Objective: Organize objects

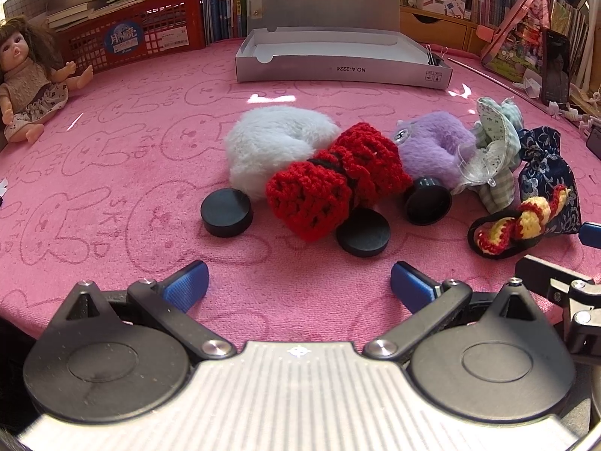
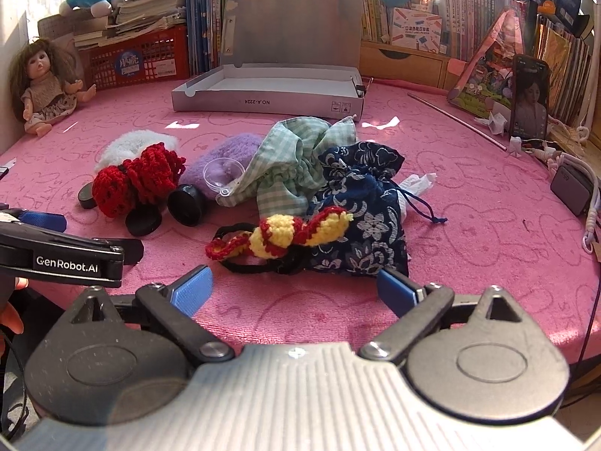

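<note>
Jaws of both the left gripper and right gripper stand spread, pinching nothing, above the pink tabletop. Just beyond lie the crochet hairband, black discs, red crochet piece; farther back, the open grey box.

A pink towel printed with rabbit outlines covers the tabletop. Along the back stand rows of upright books, a red plastic crate stacked with papers, and a wooden drawer unit. Bright sunlight patches fall on the cloth.

open box behind the pile of pouches
</note>
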`<control>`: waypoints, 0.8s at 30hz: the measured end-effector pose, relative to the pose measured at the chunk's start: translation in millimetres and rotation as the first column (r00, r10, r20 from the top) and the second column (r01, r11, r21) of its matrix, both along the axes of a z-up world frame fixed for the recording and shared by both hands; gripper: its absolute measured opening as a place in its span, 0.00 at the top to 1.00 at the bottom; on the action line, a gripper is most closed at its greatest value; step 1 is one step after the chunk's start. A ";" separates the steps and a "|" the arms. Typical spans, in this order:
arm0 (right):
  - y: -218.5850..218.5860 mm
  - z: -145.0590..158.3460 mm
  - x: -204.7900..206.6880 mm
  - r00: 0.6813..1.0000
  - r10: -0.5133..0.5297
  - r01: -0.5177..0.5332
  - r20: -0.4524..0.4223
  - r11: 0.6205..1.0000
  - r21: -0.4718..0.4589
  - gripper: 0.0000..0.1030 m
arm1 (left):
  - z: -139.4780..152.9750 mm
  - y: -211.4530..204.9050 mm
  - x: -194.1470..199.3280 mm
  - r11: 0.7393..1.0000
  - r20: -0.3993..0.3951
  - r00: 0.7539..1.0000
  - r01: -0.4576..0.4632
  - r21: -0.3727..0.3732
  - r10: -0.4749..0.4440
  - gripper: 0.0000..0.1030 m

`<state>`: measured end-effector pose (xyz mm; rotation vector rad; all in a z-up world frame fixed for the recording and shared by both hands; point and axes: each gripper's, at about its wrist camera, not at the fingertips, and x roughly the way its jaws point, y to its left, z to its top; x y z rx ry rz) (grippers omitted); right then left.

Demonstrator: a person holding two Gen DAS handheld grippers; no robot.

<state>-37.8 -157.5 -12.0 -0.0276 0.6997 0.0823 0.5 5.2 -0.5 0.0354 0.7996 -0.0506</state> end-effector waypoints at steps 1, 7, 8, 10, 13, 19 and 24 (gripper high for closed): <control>-1.2 1.3 -0.6 1.000 0.003 -0.003 0.008 1.000 0.010 0.05 | -0.1 -0.1 -0.1 1.000 0.002 1.000 0.004 0.000 -0.004 0.00; -3.2 3.9 -1.6 1.000 0.009 -0.010 0.023 1.000 0.029 0.09 | 0.5 0.9 1.2 1.000 -0.004 1.000 0.020 0.000 -0.020 0.00; -2.5 3.6 -1.7 1.000 0.008 -0.009 0.023 0.999 0.031 0.10 | 0.7 1.6 1.3 1.000 -0.006 1.000 0.022 -0.002 -0.022 0.00; -2.5 3.3 -1.3 1.000 0.010 -0.011 0.021 0.999 0.036 0.12 | 2.4 2.2 0.1 1.000 0.000 1.000 0.029 -0.011 -0.029 0.00; -1.7 3.9 -1.1 1.000 0.012 -0.013 0.025 0.999 0.042 0.18 | 7.4 -0.2 -3.5 0.999 0.029 0.998 0.048 -0.013 -0.048 0.00; 0.0 5.8 0.5 0.999 0.026 -0.028 0.034 0.998 0.063 0.23 | 12.1 -4.6 -5.7 0.992 0.043 0.994 0.105 -0.066 -0.103 0.12; 2.7 6.3 5.5 0.999 0.037 -0.040 0.038 0.997 0.072 0.31 | 12.2 -10.3 -8.3 0.989 0.049 0.990 0.135 -0.064 -0.132 0.32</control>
